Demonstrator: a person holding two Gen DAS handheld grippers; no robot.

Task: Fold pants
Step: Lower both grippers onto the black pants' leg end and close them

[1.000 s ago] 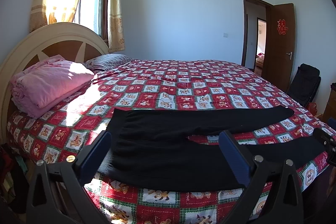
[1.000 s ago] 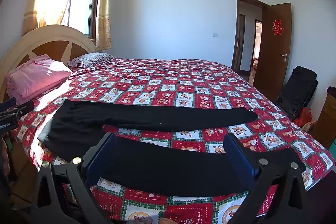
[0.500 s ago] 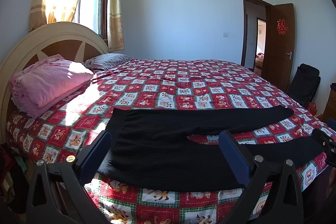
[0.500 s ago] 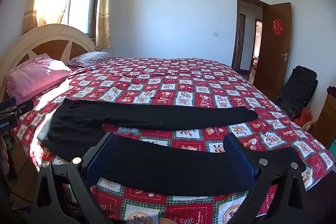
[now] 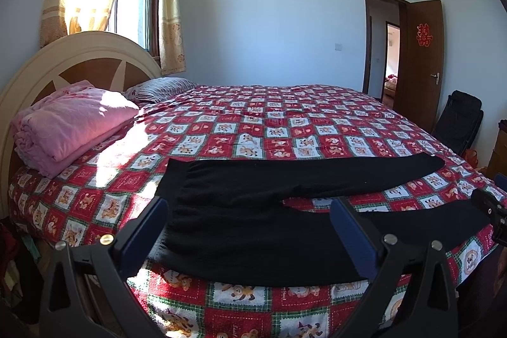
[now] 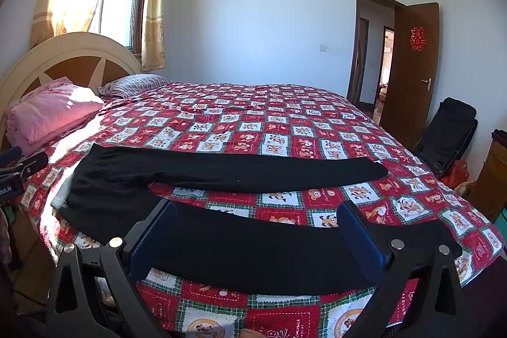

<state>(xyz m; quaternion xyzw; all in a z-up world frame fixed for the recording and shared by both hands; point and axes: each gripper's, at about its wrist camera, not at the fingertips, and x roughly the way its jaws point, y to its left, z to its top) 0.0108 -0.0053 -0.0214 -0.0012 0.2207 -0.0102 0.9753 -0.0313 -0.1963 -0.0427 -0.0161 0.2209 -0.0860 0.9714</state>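
Black pants [image 5: 240, 211] lie flat along the near edge of the bed, waist to the left, both legs spread apart and running right. They also show in the right wrist view [image 6: 228, 170]. My left gripper [image 5: 250, 220] is open and empty, held in front of the waist and seat. My right gripper [image 6: 256, 224] is open and empty, held in front of the near leg [image 6: 253, 249]. Neither touches the cloth. The right gripper's tip shows at the right edge of the left wrist view [image 5: 489, 208].
The bed has a red and white patterned cover [image 5: 285, 129]. A folded pink quilt [image 5: 69, 125] and a striped pillow [image 5: 158, 87] lie by the headboard [image 5: 79, 56]. A black folded chair [image 6: 446, 135] and an open door [image 6: 412, 65] stand at the right.
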